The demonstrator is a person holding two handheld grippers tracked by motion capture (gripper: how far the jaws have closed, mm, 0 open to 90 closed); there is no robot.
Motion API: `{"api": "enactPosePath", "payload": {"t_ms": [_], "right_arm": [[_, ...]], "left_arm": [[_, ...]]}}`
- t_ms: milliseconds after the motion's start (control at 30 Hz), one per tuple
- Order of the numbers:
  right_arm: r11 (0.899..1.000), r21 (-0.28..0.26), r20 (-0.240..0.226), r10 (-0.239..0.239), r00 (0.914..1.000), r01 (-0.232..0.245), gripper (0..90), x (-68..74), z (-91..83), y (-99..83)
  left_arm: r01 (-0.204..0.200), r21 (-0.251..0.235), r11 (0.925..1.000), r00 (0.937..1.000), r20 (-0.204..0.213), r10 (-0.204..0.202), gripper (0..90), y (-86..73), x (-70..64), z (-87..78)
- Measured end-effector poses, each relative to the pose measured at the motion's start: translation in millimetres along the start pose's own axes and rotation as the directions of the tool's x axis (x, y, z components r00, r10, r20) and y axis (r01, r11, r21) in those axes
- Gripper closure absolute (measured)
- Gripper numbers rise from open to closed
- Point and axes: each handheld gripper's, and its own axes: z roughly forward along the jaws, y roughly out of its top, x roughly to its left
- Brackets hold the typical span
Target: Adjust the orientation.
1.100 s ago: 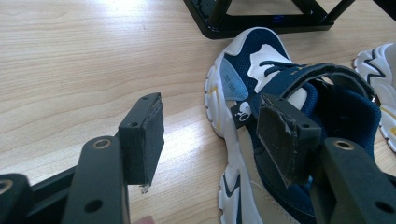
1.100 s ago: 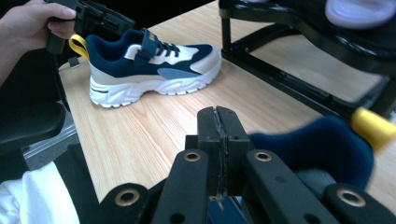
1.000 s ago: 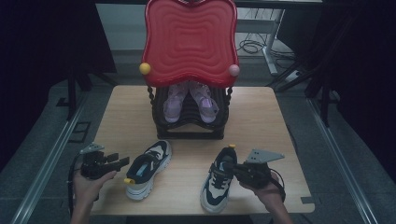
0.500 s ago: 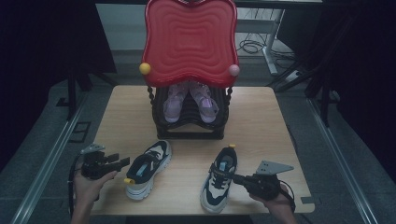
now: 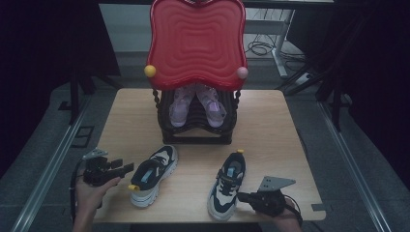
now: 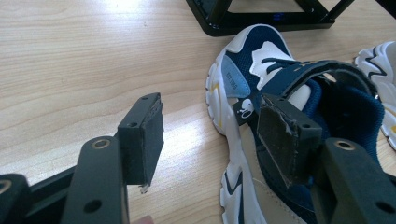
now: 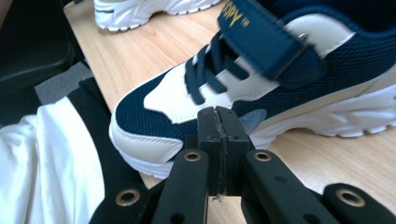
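Note:
Two navy-and-white sneakers lie on the wooden table. The left sneaker (image 5: 152,173) (image 6: 280,88) has its strap and heel toward my left gripper (image 5: 126,168) (image 6: 212,135). That gripper is open and level with the shoe's side, and its right pad (image 6: 285,135) stands just in front of the strap. The right sneaker (image 5: 227,184) (image 7: 280,70) lies near the front edge. My right gripper (image 5: 241,196) (image 7: 217,126) is shut, pads pressed together with nothing between them, just short of that shoe's toe side.
A black shoe rack (image 5: 198,126) at the table's far middle holds a pair of pink-purple shoes (image 5: 196,104). A big red wavy panel (image 5: 196,41) stands above it. The table's front edge (image 5: 193,220) is close to both hands. White clothing (image 7: 46,163) lies below the edge.
My right gripper has drawn back toward the front edge, away from the right sneaker's middle. The left gripper and both sneakers have stayed where they were.

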Motion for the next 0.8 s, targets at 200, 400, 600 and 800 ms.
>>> {"api": "enactPosePath", "payload": {"t_ms": [200,400,600,800], "right_arm": [[0.999,0.034,-0.029,-0.023,0.9993,0.024,89.0,4.8,5.2,-3.2],[0.998,0.054,-0.048,-0.035,0.9982,0.037,89.0,5.0,8.7,-5.1],[0.998,0.052,-0.062,-0.033,0.9976,0.036,89.0,6.7,12.7,-5.8],[0.998,0.049,-0.065,-0.044,0.9969,0.047,89.0,10.9,18.8,-3.2]], "left_arm": [[-0.002,0.001,1.0000,1.0000,-0.001,0.002,41.0,0.0,0.0,0.0],[-0.006,-0.004,1.0000,1.0000,-0.001,0.006,41.0,0.1,-0.5,-1.7],[-0.004,-0.005,1.0000,1.0000,0.004,0.004,41.0,0.2,-0.7,-2.1],[0.001,-0.010,1.0000,1.0000,0.000,-0.001,40.7,0.2,0.5,-3.7]]}}
